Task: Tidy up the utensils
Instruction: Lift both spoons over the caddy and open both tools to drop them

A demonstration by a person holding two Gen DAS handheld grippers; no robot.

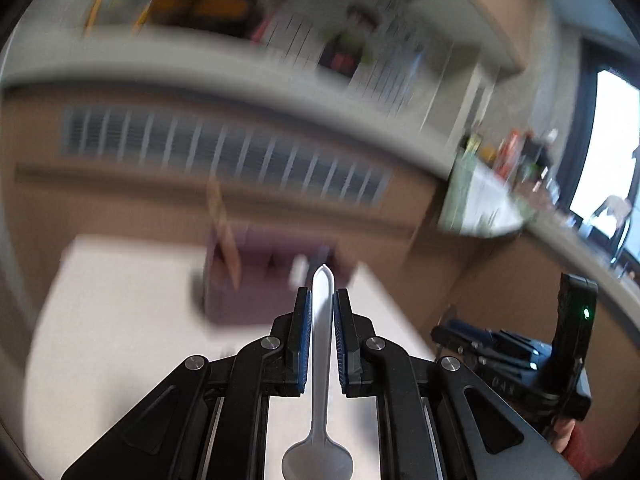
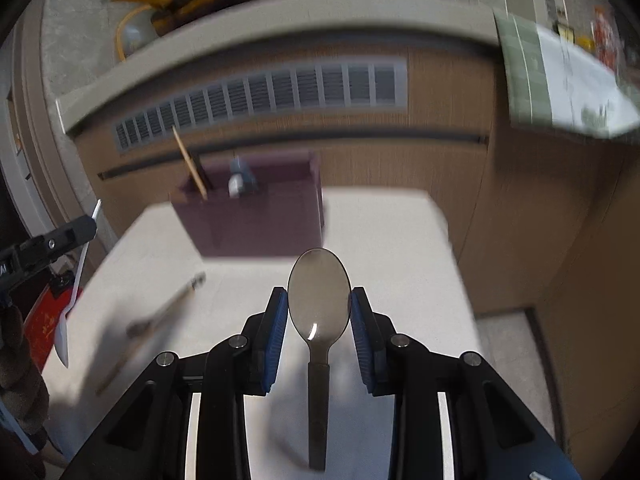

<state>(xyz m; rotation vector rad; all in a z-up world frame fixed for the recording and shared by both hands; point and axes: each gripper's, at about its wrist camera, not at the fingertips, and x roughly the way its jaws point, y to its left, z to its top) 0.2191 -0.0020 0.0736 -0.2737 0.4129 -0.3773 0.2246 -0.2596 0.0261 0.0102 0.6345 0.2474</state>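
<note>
My left gripper [image 1: 321, 300] is shut on the handle of a white plastic spoon [image 1: 320, 360], bowl end toward the camera, held above the white table [image 1: 120, 320]. It also shows at the left edge of the right wrist view [image 2: 76, 232]. My right gripper [image 2: 319, 304] is shut on the bowl of a dark metal spoon [image 2: 319, 292], its handle hanging toward the camera. A purple utensil organizer box [image 2: 256, 208] stands at the table's far edge, holding a wooden stick [image 2: 190, 164] and a blue-white item [image 2: 239, 180]. It appears blurred in the left wrist view [image 1: 260, 276].
Another utensil [image 2: 160, 316] lies blurred on the table's left part. A wooden cabinet with a vent grille [image 2: 280, 92] stands behind the table. A green-and-white cloth [image 2: 560, 84] hangs from the counter at right. The right gripper body [image 1: 520, 352] shows in the left wrist view.
</note>
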